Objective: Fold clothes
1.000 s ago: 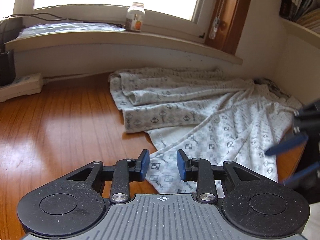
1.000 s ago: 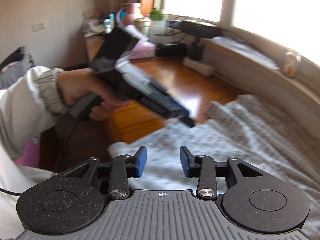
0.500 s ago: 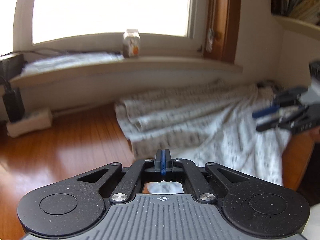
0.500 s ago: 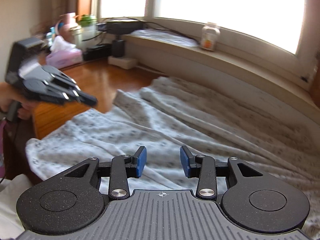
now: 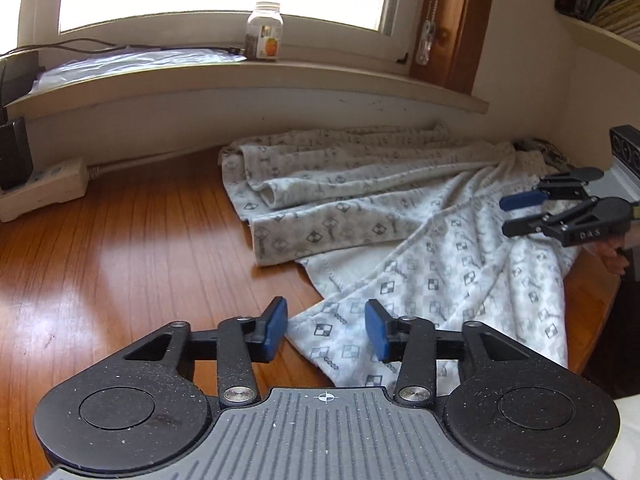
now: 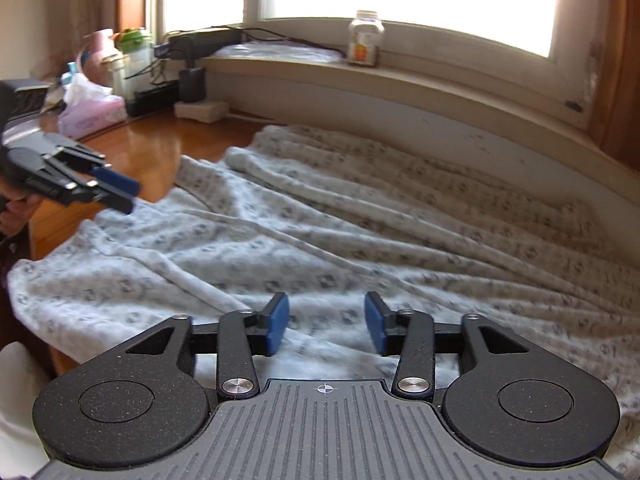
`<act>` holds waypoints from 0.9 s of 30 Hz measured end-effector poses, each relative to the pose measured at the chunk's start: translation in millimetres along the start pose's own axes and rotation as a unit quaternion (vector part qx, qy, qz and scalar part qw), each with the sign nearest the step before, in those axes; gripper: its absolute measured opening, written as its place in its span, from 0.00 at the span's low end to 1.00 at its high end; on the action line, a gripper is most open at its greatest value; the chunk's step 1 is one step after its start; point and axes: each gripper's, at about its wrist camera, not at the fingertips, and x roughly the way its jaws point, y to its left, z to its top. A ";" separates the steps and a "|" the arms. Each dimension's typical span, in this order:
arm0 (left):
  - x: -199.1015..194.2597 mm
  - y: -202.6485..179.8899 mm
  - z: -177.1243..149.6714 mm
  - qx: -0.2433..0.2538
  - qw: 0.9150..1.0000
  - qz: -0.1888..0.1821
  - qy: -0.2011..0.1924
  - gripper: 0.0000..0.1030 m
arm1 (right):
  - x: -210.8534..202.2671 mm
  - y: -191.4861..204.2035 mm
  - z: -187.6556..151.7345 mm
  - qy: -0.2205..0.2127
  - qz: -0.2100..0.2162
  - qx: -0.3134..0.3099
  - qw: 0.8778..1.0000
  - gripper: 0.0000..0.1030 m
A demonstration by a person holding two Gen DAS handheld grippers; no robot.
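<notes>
The patterned garment (image 5: 400, 232) sprawls crumpled over the wooden table (image 5: 120, 248) below the window sill, unfolded. Both claws hover above its near hem, probably lining up corner grabs: left gripper (image 5: 326, 330) and right gripper (image 6: 326, 328) have just widened, holding nothing. Only the right view shows the tissue box (image 6: 90, 116) (far left).

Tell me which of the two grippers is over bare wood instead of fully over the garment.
The left gripper: its left finger sits over the wooden table, at the patterned garment corner. The right gripper has only cloth beneath it.
</notes>
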 end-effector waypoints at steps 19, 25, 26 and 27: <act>1.5 -8.9 35.1 0.017 0.995 0.086 -0.051 0.19 | -5.9 -27.1 -24.7 -0.020 -0.018 0.045 0.999 0.52; -2.7 -11.5 16.8 -0.001 0.995 0.078 -0.060 0.47 | -24.5 -41.4 -32.5 -0.028 -0.038 0.048 0.998 0.61; -5.7 -13.7 16.1 -0.001 0.995 0.074 -0.061 0.48 | -28.1 -46.4 -34.4 -0.029 -0.043 0.050 0.997 0.62; -9.2 -16.3 13.9 -0.001 0.996 0.067 -0.061 0.49 | -31.9 -51.8 -36.5 -0.032 -0.051 0.054 0.997 0.62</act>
